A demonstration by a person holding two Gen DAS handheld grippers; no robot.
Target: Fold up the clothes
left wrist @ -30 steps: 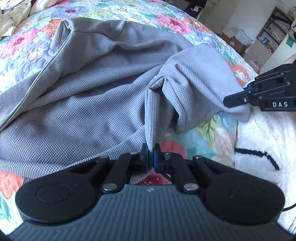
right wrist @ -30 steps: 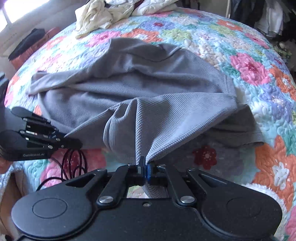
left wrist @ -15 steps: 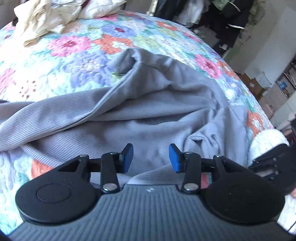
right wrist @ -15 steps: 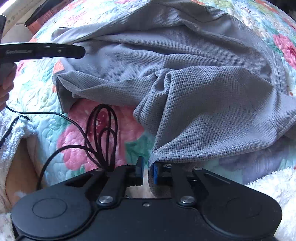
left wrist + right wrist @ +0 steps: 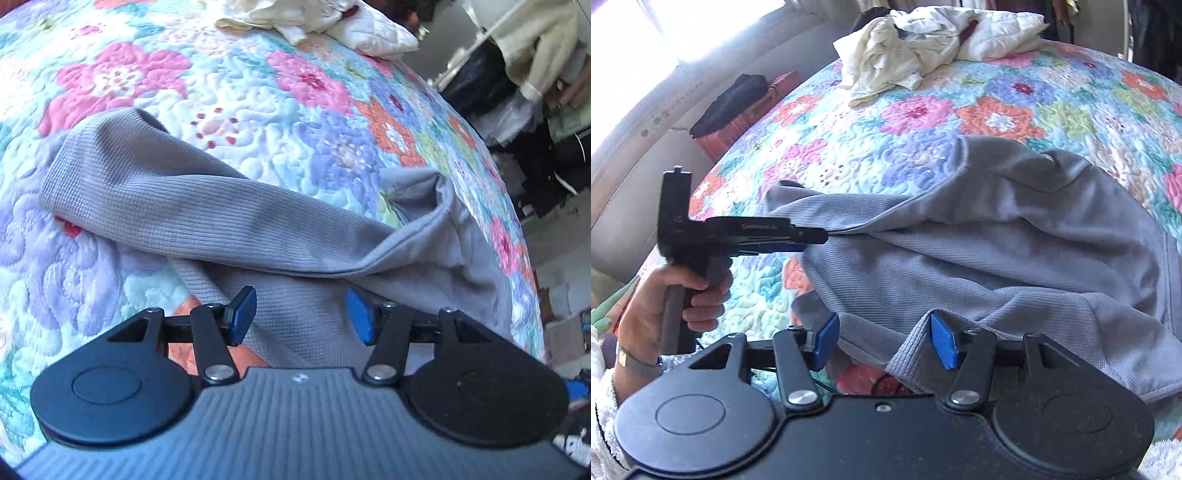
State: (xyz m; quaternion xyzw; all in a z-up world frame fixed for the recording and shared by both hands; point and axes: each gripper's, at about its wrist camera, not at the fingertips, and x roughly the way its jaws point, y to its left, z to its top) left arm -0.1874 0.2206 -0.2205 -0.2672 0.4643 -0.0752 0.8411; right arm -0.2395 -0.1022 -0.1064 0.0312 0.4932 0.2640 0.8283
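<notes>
Since a second ago both grips have been let go: the grey garment (image 5: 1015, 258), then pinched in each gripper, is now dropped on the floral quilt (image 5: 923, 122) of the bed. The left gripper (image 5: 301, 314) is seen with its blue pads apart and opening further, only loose cloth lying beneath the gap, nothing pressed. The right gripper (image 5: 884, 339) is likewise apart and opening; a hem fold lies against its right-hand pad but is not clamped.

In the right wrist view the garment fills the centre and lower right of the frame, one sleeve stretched toward the left, where the left gripper's tip is held just beside it by a hand (image 5: 676, 299). The garment appears bunched and only partly doubled over, so the fold is judged barely begun; flattening, sleeve folds and the final halving are left. Cream laundry (image 5: 923, 40) at the upper centre is untouched.

Faint lettering on the left gripper's arm cannot be read.
</notes>
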